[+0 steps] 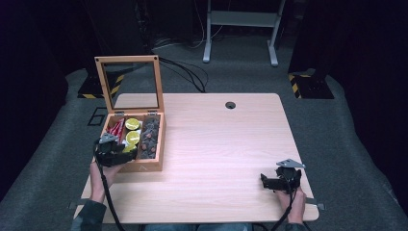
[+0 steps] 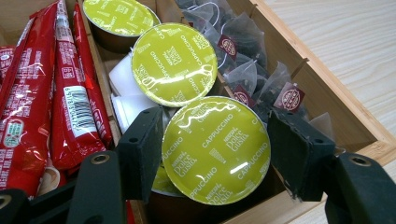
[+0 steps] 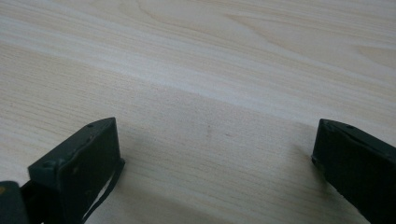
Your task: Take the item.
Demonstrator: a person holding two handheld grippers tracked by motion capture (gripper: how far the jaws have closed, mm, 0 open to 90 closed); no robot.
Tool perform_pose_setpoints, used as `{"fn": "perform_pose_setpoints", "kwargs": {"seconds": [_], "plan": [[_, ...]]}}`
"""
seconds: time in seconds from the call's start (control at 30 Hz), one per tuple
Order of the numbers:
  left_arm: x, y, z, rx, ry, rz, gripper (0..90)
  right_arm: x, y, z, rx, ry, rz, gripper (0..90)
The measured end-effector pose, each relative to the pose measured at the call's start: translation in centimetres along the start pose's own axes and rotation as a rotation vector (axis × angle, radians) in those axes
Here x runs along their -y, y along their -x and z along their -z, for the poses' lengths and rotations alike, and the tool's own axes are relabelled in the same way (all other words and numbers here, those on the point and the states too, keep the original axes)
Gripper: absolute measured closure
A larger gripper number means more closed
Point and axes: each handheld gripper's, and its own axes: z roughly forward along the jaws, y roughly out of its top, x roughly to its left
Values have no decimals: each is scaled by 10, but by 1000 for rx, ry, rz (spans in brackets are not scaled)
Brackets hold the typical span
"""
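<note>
A wooden box (image 1: 146,166) with its glass lid (image 1: 131,83) standing open sits at the table's left. In the left gripper view, my left gripper (image 2: 217,145) is shut on a green-topped cappuccino capsule (image 2: 219,140) at the near end of the box's middle compartment, one pad pressed on each side of it. Two more green capsules (image 2: 173,63) lie behind it. From above, the left gripper (image 1: 119,153) is at the box's near left corner. My right gripper (image 1: 267,182) rests near the table's front right, open, with bare wood between its fingers (image 3: 84,158).
Red stick packets (image 2: 42,107) fill the compartment left of the capsules, and tea bags (image 2: 243,56) fill the one on the right. The wooden table (image 1: 221,139) has a cable hole (image 1: 230,105) at the back. A metal stand (image 1: 240,29) is on the floor beyond.
</note>
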Motion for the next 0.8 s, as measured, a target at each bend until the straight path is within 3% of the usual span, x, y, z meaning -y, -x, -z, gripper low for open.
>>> {"fn": "perform_pose_setpoints", "kwargs": {"seconds": [0.8], "plan": [[-6,6,9,-22,44,-27,378,0,0,0,-1,2,-8,3]]}}
